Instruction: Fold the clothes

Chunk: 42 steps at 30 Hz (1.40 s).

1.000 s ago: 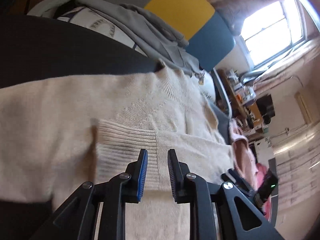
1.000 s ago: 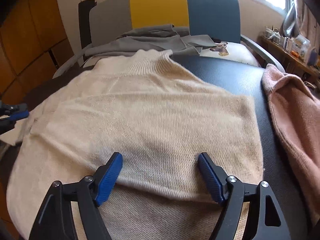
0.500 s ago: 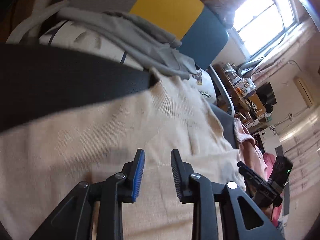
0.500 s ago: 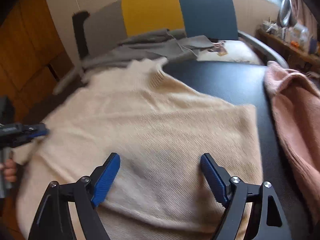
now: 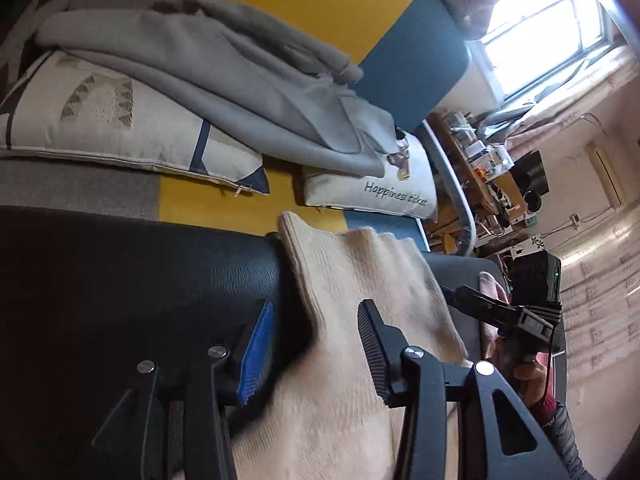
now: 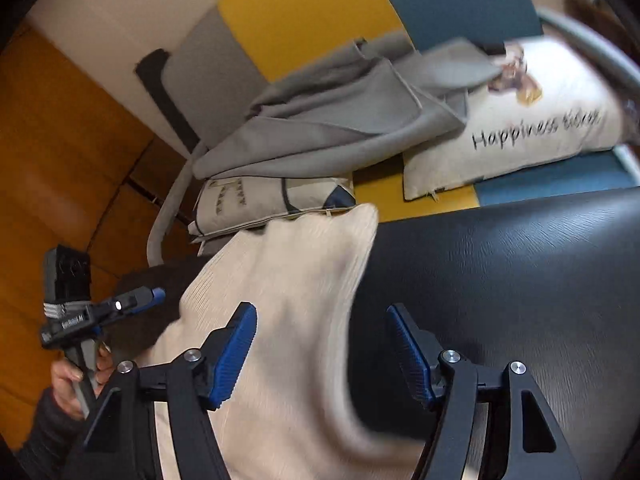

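In the left wrist view, going left to right, the black worktop (image 5: pixel 120 280) fills the 9 o'clock side. The left hand-held gripper (image 5: pixel 316 344) comes up from 6 o'clock with its jaws spread; they have just been opening. The edge of the cream sweater (image 5: pixel 360 280) runs between the fingers, and the pads do not press it. The sweater stretches from 6 o'clock up towards the centre, its ribbed edge at the far rim of the worktop. At 12 o'clock a grey garment (image 5: pixel 240 80) lies over two patterned cushions (image 5: pixel 100 120) on a yellow, grey and blue sofa (image 5: pixel 320 0). At 3 o'clock the other hand-held gripper sits in a hand, with a bit of pink cloth (image 5: pixel 490 284) behind it.

In the right wrist view, the left hand-held gripper shows at 8 o'clock, gripped by a hand (image 6: pixel 76 376) in a dark sleeve, before orange wood panels (image 6: pixel 60 160). The sweater lies from 6 o'clock up to the centre. The right hand-held gripper (image 6: pixel 322 356) rises from 6 o'clock, its jaws wide apart though they have just been closing somewhat; its left finger is over the knit, its right finger over bare worktop, nothing pinched. The worktop spreads to 3 o'clock. The lettered cushion (image 6: pixel 520 128) is at 1 o'clock.
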{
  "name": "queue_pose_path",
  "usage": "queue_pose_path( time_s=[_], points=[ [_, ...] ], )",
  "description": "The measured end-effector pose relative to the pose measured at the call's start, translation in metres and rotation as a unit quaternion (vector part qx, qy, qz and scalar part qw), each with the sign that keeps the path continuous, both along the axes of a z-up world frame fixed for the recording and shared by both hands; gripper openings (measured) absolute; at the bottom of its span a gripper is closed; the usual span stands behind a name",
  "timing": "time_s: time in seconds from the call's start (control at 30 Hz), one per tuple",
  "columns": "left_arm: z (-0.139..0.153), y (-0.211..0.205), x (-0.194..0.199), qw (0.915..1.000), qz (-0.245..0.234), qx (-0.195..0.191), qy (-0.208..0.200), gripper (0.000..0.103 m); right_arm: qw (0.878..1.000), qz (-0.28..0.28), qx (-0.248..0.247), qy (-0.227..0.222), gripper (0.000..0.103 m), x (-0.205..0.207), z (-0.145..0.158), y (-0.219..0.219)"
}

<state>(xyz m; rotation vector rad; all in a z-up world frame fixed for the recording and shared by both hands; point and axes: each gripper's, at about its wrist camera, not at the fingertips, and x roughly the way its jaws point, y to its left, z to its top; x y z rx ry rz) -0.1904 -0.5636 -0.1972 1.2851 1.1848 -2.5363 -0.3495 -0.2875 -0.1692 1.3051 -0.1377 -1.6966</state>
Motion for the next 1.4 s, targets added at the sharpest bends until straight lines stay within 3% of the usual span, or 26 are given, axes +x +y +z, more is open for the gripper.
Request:
queue_pose_path(
  time_s=[0.13, 0.2, 0.3, 0.33, 0.37, 0.4, 0.43, 0.47, 0.63, 0.9, 1.07, 1.4],
  points=[
    [-0.008, -0.002, -0.021, 0.9997, -0.012, 0.019, 0.011, 0.048, 0.998, 0.008, -0.036, -0.055, 0.070, -0.027, -0.011, -0.014],
    [-0.009, -0.001, -0.033, 0.9996, -0.021, 0.018, 0.009, 0.053, 0.997, 0.017, -0.040, -0.062, 0.070, -0.033, -0.014, -0.021],
    [-0.007, 0.005, -0.048, 0.9994, -0.035, 0.004, -0.002, 0.051, 0.997, 0.032, -0.037, -0.059, 0.070, -0.037, -0.015, -0.032],
    [-0.007, 0.005, -0.051, 0.9993, -0.036, 0.003, -0.006, 0.051, 0.998, 0.038, -0.031, -0.049, 0.064, -0.036, -0.015, -0.035],
    [-0.008, 0.006, -0.055, 0.9992, -0.036, -0.001, -0.014, 0.044, 0.998, 0.042, -0.021, -0.041, 0.049, -0.036, -0.016, -0.037],
    [-0.008, 0.008, -0.058, 0.9990, -0.037, -0.007, -0.022, 0.031, 0.998, 0.045, -0.010, -0.033, 0.040, -0.036, -0.017, -0.040],
    [-0.008, 0.009, -0.061, 0.9987, -0.038, -0.013, -0.030, 0.021, 0.999, 0.043, 0.002, -0.027, 0.019, -0.036, -0.018, -0.040],
    [-0.009, 0.011, -0.063, 0.9983, -0.039, -0.018, -0.039, 0.005, 0.999, 0.039, 0.015, -0.021, 0.006, -0.037, -0.019, -0.040],
    [0.009, 0.019, -0.050, 0.9991, -0.030, -0.030, 0.007, 0.005, 0.999, 0.040, 0.008, 0.004, 0.006, -0.029, -0.008, -0.035],
    [0.059, 0.043, 0.012, 0.9935, -0.032, -0.045, 0.099, 0.005, 0.998, 0.046, -0.036, 0.032, 0.006, -0.007, 0.034, -0.015],
    [0.068, 0.067, 0.054, 0.9906, -0.045, -0.054, 0.117, 0.005, 0.996, 0.055, -0.055, 0.038, 0.006, 0.028, 0.051, 0.011],
    [0.052, 0.118, 0.132, 0.9884, -0.051, -0.063, 0.128, 0.005, 0.995, 0.070, -0.057, 0.034, 0.006, 0.111, 0.044, 0.068]
  ],
)
